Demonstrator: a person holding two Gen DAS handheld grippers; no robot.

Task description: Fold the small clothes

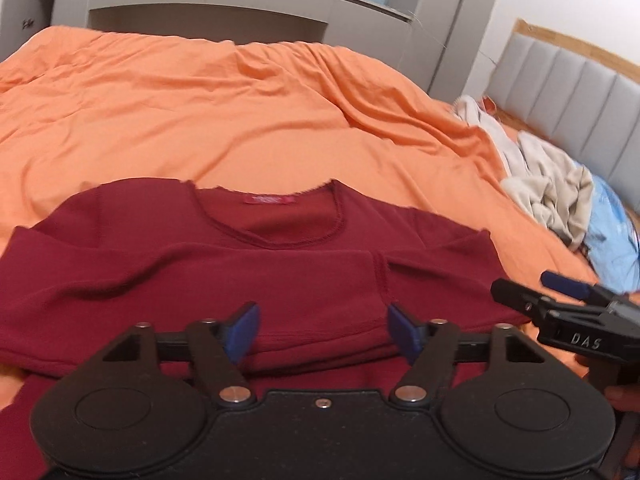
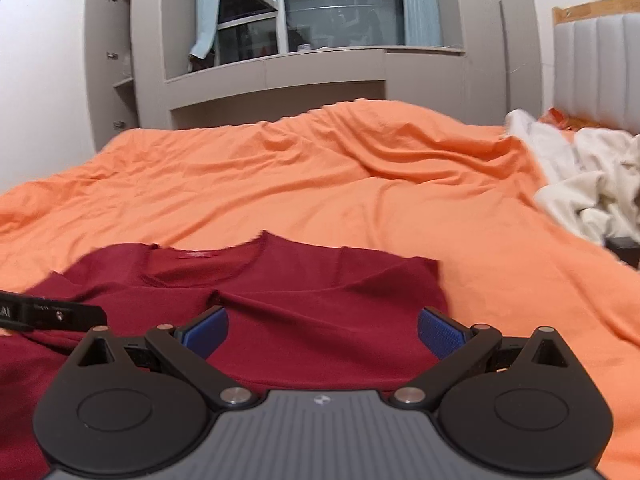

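A dark red long-sleeved top (image 1: 224,280) lies flat on the orange bedcover (image 1: 200,120), neckline away from me, both sleeves folded across its front. It also shows in the right wrist view (image 2: 304,320). My left gripper (image 1: 322,330) is open and empty, just above the top's lower middle. My right gripper (image 2: 322,338) is open and empty over the top's right side; it also shows in the left wrist view (image 1: 532,286) at the right. The left gripper's finger (image 2: 52,314) shows at the left of the right wrist view.
A heap of cream and light blue clothes (image 1: 560,188) lies at the right of the bed, also in the right wrist view (image 2: 592,176). A padded grey headboard (image 1: 580,92) stands at the right. Grey cabinets and a window (image 2: 320,20) are behind the bed.
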